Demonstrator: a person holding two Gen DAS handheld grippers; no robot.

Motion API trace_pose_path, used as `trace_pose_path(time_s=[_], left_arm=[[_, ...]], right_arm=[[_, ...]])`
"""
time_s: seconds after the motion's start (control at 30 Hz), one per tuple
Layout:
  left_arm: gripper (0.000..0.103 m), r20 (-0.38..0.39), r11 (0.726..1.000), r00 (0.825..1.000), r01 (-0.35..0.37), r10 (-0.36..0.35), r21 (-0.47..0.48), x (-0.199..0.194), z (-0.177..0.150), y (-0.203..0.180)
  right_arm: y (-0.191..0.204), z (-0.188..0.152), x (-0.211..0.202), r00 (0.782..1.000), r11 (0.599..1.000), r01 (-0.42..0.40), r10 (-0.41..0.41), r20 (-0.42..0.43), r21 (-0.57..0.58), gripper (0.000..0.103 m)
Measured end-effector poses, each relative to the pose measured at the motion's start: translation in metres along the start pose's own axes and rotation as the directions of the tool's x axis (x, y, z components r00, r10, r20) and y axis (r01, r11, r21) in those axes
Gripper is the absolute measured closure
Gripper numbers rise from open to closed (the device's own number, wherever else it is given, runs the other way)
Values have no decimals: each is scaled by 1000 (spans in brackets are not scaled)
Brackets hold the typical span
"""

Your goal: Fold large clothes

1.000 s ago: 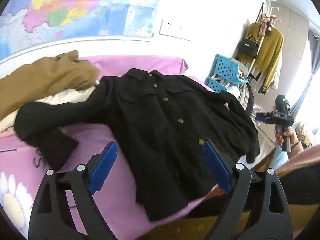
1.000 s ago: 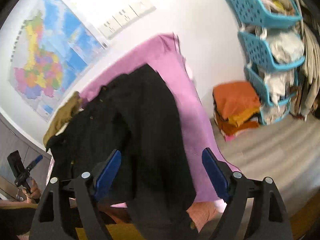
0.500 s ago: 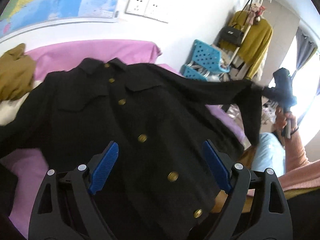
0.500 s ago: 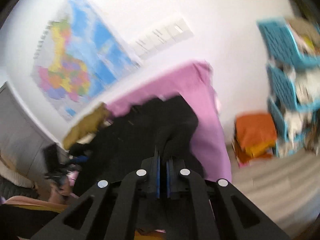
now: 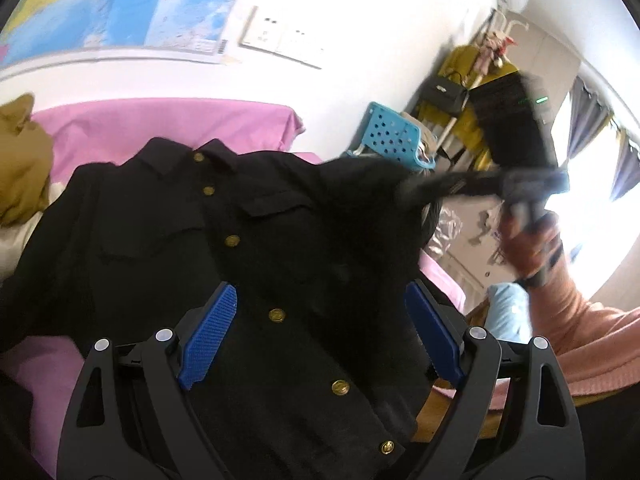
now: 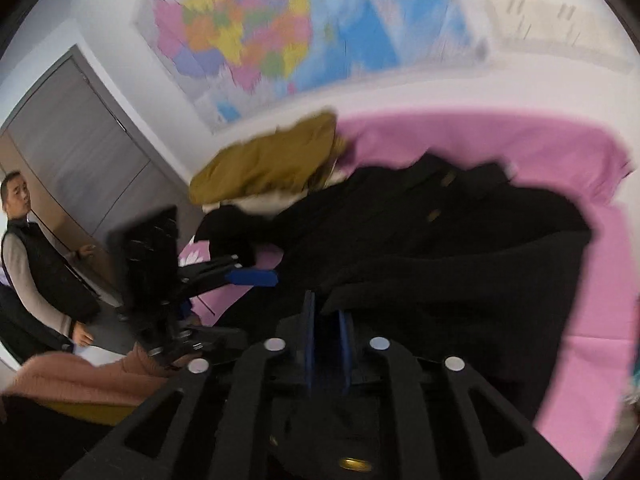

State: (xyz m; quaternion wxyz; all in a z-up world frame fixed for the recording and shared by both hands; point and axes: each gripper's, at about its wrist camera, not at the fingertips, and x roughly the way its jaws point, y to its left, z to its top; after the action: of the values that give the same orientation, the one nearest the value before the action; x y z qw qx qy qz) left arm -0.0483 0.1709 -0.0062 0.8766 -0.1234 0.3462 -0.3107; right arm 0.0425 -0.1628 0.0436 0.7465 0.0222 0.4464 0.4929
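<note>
Right wrist view blurs: right claw [image 6: 326, 344] clamped on the black jacket's [image 5: 248, 248] sleeve [image 6: 452, 280], jaws just easing; left claw [image 5: 316, 336] gapes empty above it.

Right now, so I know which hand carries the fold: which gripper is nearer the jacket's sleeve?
Right. The right gripper has the black sleeve between its pads, jaws just reopening slightly. The left gripper hovers open over the jacket front, off the sleeve.

Black gold-buttoned jacket [image 5: 248, 264] lies face-up on pink bedspread, one sleeve lifted.
</note>
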Motion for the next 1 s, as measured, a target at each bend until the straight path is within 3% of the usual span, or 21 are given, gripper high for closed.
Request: trace_pose_path(time_s=[0.03, 0.07, 0.2, 0.3, 0.4, 0.47, 0.53, 0.6, 0.63, 0.67, 0.7, 0.73, 0.77, 0.83, 0.9, 0.93, 1.0], left_arm=[[17, 0, 1000, 1000, 0, 0, -12, -2, 0, 4], [17, -3, 1000, 1000, 7, -7, -30, -4, -1, 8], [15, -33, 999, 999, 25, -27, -46, -3, -5, 13], [11, -69, 997, 996, 60, -63, -44, 8, -7, 11], [11, -139, 993, 984, 99, -108, -70, 34, -7, 11], [11, -189, 985, 970, 133, -152, -109, 50, -10, 13], [12, -239, 979, 955, 143, -175, -146, 68, -12, 14], [35, -277, 981, 948, 120, -160, -154, 80, -13, 13], [58, -293, 981, 943, 114, -156, -154, 84, -14, 13], [73, -297, 983, 944, 106, -146, -147, 85, -14, 13], [75, -295, 988, 948, 88, -123, -128, 83, -13, 13], [86, -290, 991, 952, 70, -100, -115, 79, -12, 13], [89, -284, 992, 954, 64, -93, -109, 74, -9, 16], [91, -268, 992, 959, 67, -95, -111, 60, -4, 22], [91, -244, 996, 969, 19, -39, -85, 44, 6, 30], [91, -237, 997, 971, -3, -16, -78, 38, 11, 33], [91, -217, 995, 974, -73, 58, -64, 25, 23, 45]], right_arm=[[-1, 2, 12, 1000, 1000, -11, 12, -16, 16, 50], [-6, 3, 28, 999, 999, -17, 19, -36, 49, 31], [-21, -2, 35, 999, 997, -13, 15, -30, 71, 30], [-38, -4, 1, 996, 993, -50, 42, 76, 104, 30], [-71, -10, -35, 969, 977, 120, -154, 192, 174, 23], [-105, -17, -39, 948, 941, 210, -263, 180, 267, 23], [-143, -25, -34, 945, 902, 227, -294, 140, 367, 23], [-168, -31, -25, 945, 871, 241, -312, 102, 429, 23], [-179, -34, -22, 947, 862, 236, -308, 93, 448, 23], [-190, -38, -14, 957, 858, 202, -275, 90, 472, 23], [-197, -39, -8, 966, 858, 169, -242, 90, 485, 25], [-201, -40, -6, 971, 860, 139, -216, 103, 490, 31], [-202, -40, -4, 976, 876, 94, -175, 129, 474, 33], [-205, -38, 2, 980, 888, 66, -143, 136, 455, 36], [-210, -39, 4, 983, 886, 46, -122, 135, 462, 57], [-214, -38, 5, 986, 885, 33, -106, 131, 464, 83], [-213, -36, 0, 983, 891, 51, -126, 137, 452, 93]])
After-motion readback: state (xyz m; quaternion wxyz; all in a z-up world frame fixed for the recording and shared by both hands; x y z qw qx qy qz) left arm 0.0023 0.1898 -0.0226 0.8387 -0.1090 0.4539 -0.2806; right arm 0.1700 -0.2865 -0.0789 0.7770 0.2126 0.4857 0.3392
